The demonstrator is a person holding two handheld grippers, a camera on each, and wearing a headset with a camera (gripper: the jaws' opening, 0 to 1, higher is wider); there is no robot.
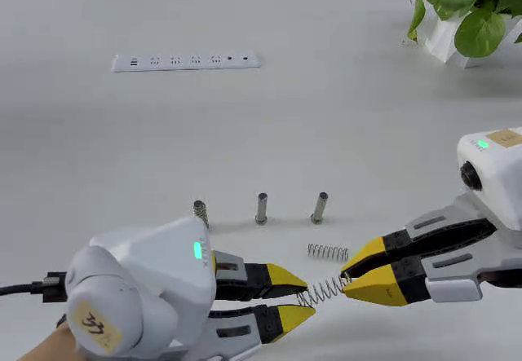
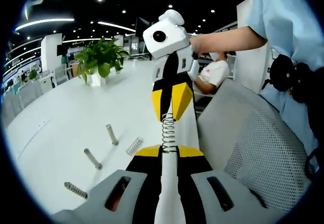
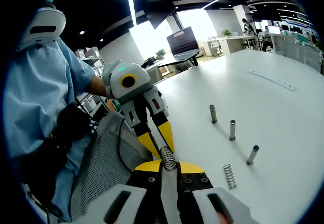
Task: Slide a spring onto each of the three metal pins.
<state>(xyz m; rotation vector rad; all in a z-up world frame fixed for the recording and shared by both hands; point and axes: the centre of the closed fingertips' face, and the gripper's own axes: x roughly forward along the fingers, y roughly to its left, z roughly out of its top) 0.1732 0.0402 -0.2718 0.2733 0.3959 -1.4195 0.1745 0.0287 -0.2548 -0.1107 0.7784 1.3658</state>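
Observation:
Three metal pins stand in a row on the white table. The left pin (image 1: 200,212) (image 2: 75,189) (image 3: 213,114) wears a spring. The middle pin (image 1: 262,208) (image 2: 92,158) (image 3: 232,130) and the right pin (image 1: 320,207) (image 2: 111,134) (image 3: 252,154) are bare. A spring (image 1: 323,289) (image 2: 167,129) (image 3: 167,158) is stretched in the air between the two grippers. My left gripper (image 1: 306,297) (image 2: 167,150) (image 3: 158,140) is shut on one end. At the other end my right gripper (image 1: 349,278) (image 2: 171,114) (image 3: 169,166) is shut too. Another loose spring (image 1: 328,252) (image 2: 134,145) (image 3: 229,176) lies just in front of the right pin.
A white power strip (image 1: 186,62) lies at the far side of the table and a potted plant (image 1: 469,11) stands at the back right. A person in a light blue shirt (image 2: 283,37) holds the grippers beside a grey mesh chair (image 2: 263,153).

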